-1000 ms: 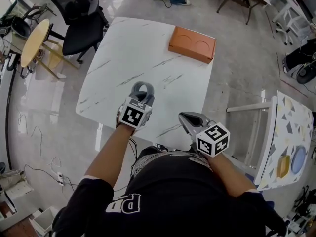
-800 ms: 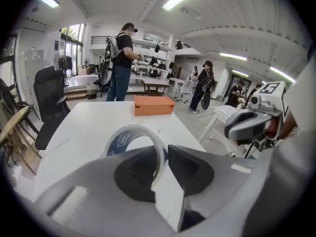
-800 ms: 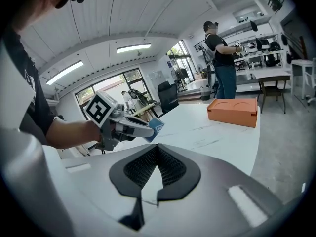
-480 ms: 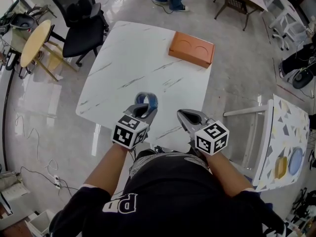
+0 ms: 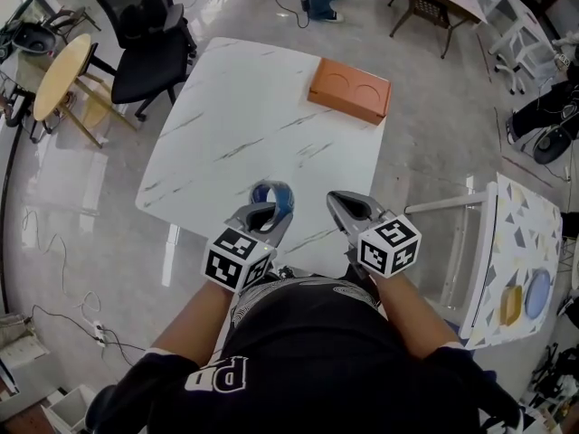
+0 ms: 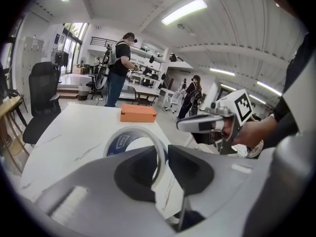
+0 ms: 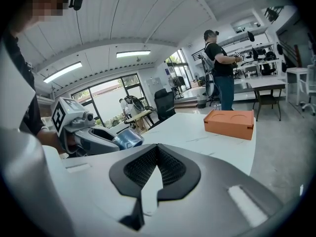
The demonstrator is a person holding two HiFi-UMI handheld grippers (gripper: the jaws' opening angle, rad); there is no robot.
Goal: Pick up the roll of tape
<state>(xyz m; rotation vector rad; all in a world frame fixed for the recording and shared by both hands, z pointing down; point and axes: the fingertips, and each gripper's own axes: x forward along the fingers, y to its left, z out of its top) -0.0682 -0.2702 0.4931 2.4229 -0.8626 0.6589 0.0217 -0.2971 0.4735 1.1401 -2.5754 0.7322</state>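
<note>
Mostly done, seemingly: had the roll of tape [image 5: 271, 193] pinched in the left gripper [image 6: 163, 154] over the near edge of the table [image 5: 226, 107], with the right gripper [image 7: 157, 154] pressed closed on nothing, only needed lifting clear.

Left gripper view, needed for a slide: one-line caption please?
Left gripper closed on the wall of a roll of tape, white table and orange box beyond.

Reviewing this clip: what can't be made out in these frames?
Print on the roll of tape: blurred in the left gripper view, partly behind the left gripper.
Whether the roll is off the table: in the head view, the gripper covers its underside.
What the orange box holds: too small in every view.
</note>
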